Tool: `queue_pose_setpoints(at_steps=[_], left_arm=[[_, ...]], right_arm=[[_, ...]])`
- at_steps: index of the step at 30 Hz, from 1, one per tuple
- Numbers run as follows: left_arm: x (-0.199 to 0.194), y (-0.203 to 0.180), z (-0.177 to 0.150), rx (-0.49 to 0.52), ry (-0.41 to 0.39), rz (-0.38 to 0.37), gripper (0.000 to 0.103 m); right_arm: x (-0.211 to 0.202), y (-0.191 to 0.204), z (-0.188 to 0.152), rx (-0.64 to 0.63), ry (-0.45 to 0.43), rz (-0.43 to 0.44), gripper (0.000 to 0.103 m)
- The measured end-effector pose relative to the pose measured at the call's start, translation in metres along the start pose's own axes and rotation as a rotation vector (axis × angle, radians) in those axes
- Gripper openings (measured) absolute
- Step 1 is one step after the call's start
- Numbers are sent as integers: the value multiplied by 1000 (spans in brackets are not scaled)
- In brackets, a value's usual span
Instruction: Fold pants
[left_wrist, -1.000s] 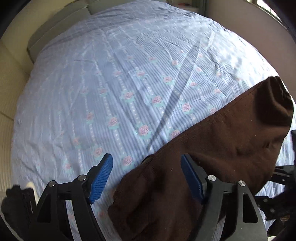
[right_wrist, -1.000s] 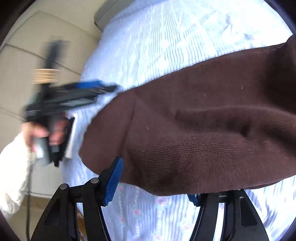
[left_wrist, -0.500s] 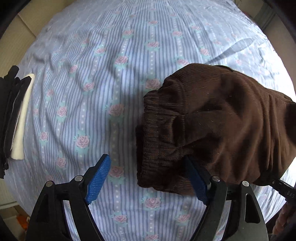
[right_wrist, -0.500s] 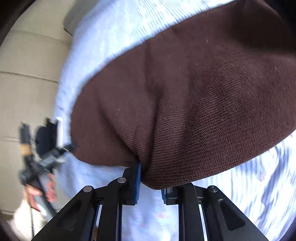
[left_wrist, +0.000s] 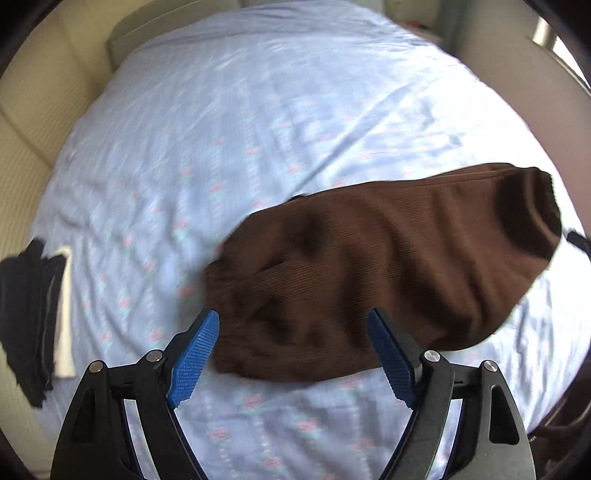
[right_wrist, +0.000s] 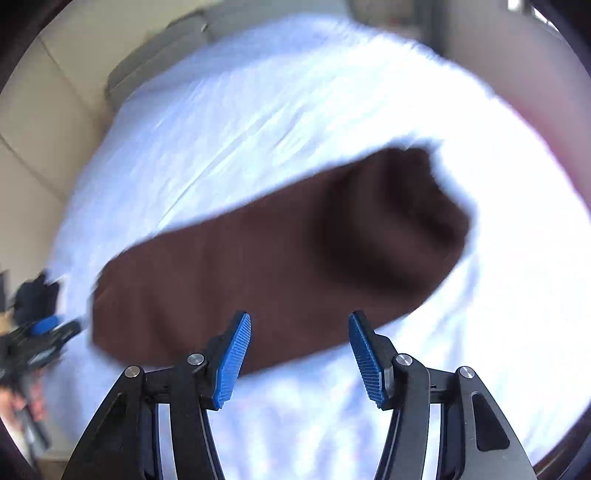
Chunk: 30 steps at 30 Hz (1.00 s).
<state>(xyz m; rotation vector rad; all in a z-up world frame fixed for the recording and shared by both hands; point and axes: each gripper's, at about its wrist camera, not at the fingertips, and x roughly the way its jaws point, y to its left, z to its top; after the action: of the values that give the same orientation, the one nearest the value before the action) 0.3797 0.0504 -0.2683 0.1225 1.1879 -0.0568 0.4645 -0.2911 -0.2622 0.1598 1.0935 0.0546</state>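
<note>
— Any writing, labels or numbers to read here?
— None. Both views are blurred, and nothing on the brown pants (left_wrist: 388, 273) or on the striped, flowered sheet (left_wrist: 229, 155) around them carries a legible letter, brand or sign.

- Dark brown ribbed-knit pants (left_wrist: 388, 266): folded into a thick elongated bundle, lying flat on the bed.
- Gathered elastic waistband at the near-left end; rounded fold at the far-right end.
- Surface creased, not smoothed.
</note>
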Motion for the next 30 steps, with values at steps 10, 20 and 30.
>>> queue_pose_setpoints(at_steps=[10, 20, 30], left_arm=[[12, -97, 36, 17, 23, -113, 82], [10, -109, 42, -24, 51, -87, 82], [16, -120, 50, -23, 66, -74, 82]], right_arm=[[59, -75, 121, -155, 39, 11, 57], [67, -70, 137, -150, 60, 173, 28], [123, -89, 153, -152, 178, 133, 64]])
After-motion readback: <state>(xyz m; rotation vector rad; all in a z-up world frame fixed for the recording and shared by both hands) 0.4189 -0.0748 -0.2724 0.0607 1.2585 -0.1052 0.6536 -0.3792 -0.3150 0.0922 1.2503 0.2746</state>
